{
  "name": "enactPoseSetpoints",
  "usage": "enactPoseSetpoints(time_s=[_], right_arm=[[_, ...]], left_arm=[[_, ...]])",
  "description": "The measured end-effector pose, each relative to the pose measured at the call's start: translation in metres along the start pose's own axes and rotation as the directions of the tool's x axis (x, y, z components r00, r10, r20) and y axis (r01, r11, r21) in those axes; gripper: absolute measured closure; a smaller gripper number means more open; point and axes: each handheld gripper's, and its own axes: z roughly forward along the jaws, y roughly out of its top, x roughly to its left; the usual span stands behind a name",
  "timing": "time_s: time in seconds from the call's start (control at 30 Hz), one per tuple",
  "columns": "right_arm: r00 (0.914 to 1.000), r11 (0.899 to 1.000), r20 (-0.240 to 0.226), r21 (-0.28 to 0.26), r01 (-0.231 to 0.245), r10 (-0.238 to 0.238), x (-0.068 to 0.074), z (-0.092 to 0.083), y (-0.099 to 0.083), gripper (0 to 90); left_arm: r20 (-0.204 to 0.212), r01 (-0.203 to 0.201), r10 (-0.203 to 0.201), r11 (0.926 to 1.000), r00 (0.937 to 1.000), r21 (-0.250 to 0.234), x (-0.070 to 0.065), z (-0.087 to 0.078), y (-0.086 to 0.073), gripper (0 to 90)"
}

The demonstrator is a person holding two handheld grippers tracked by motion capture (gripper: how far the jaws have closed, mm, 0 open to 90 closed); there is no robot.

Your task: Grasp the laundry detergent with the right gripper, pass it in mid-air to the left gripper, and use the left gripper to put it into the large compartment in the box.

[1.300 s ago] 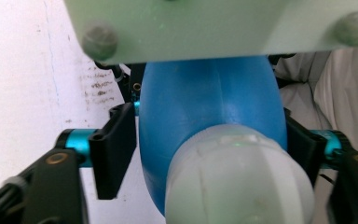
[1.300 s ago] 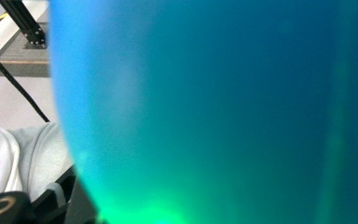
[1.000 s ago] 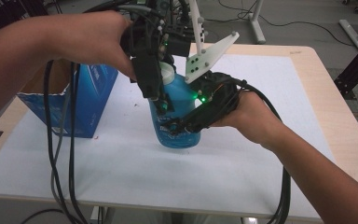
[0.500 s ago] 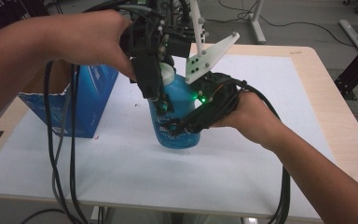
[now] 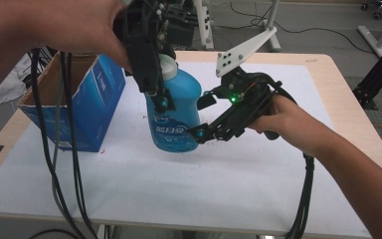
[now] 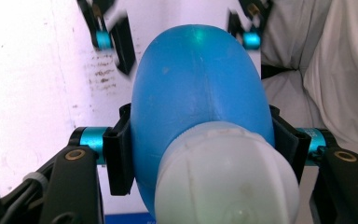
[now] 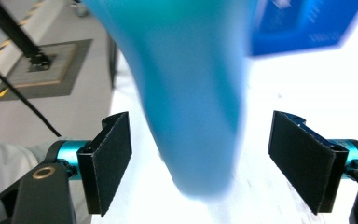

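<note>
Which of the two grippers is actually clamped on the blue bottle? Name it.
The left gripper: its pads press both sides of the blue bottle below the white cap. The right gripper is open, with gaps either side.

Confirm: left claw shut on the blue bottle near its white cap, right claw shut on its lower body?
Half right. The left claw is shut on the blue bottle below its white cap. The right claw is open: the right gripper view shows gaps between both pads and the bottle.
</note>
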Motion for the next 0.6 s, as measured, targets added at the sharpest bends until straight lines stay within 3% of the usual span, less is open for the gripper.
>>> enactPoseSetpoints(time_s=[0.03, 0.07, 0.13, 0.27, 0.3, 0.4, 0.43, 0.47, 0.5, 0.53, 0.6], right_arm=[[0.9989, 0.999, 0.018, 0.016, -0.043, 0.042, -0.004, -0.008, -0.005, 21.1], [0.9978, 0.998, 0.003, 0.024, -0.066, 0.066, -0.007, -0.012, -0.008, 21.1], [0.9968, 0.996, -0.013, 0.037, -0.078, 0.079, -0.009, -0.021, -0.013, 21.1], [0.9988, 0.996, -0.037, 0.085, -0.028, 0.031, -0.007, -0.032, -0.019, 19.3], [0.9994, 0.993, -0.021, 0.112, -0.025, 0.027, -0.007, -0.036, -0.021, 0.6], [0.9980, 0.984, 0.042, 0.168, -0.054, 0.047, -0.011, -0.053, -0.027, 0.9], [0.9980, 0.984, 0.042, 0.168, -0.054, 0.047, -0.011, -0.053, -0.027, 0.9], [0.9919, 0.981, 0.099, 0.170, -0.096, 0.080, -0.014, -0.067, -0.031, 0.9], [0.9919, 0.981, 0.099, 0.170, -0.096, 0.080, -0.014, -0.067, -0.031, 0.9], [0.9863, 0.971, 0.128, 0.200, -0.128, 0.104, -0.016, -0.078, -0.034, 0.9], [0.9827, 0.963, 0.161, 0.236, -0.128, 0.092, -0.016, -0.087, -0.037, 0.9]], left_arm=[[-0.005, 0.017, -0.017, 0.9998, 0.9998, 0.005, 0.001, -0.005, -0.003, 37.6], [-0.007, 0.027, -0.027, 0.9996, 0.9996, 0.009, 0.002, -0.008, -0.005, 37.5], [-0.011, 0.036, -0.036, 0.9993, 0.9993, 0.013, 0.002, -0.011, -0.007, 37.5], [-0.033, 0.086, -0.085, 0.9960, 0.9958, 0.025, 0.005, -0.026, -0.018, 37.5], [-0.040, 0.101, -0.100, 0.9946, 0.9942, 0.026, 0.006, -0.030, -0.020, 37.5], [-0.063, 0.141, -0.139, 0.9897, 0.9883, 0.025, 0.008, -0.043, -0.028, 37.5], [-0.071, 0.157, -0.155, 0.9873, 0.9854, 0.025, 0.009, -0.048, -0.031, 37.5], [-0.080, 0.174, -0.172, 0.9844, 0.9819, 0.024, 0.010, -0.055, -0.035, 37.5], [-0.087, 0.192, -0.189, 0.9812, 0.9781, 0.022, 0.011, -0.061, -0.039, 37.5], [-0.098, 0.206, -0.203, 0.9782, 0.9742, 0.024, 0.012, -0.067, -0.043, 37.5], [-0.110, 0.242, -0.238, 0.9703, 0.9649, 0.015, 0.013, -0.077, -0.051, 37.5]])
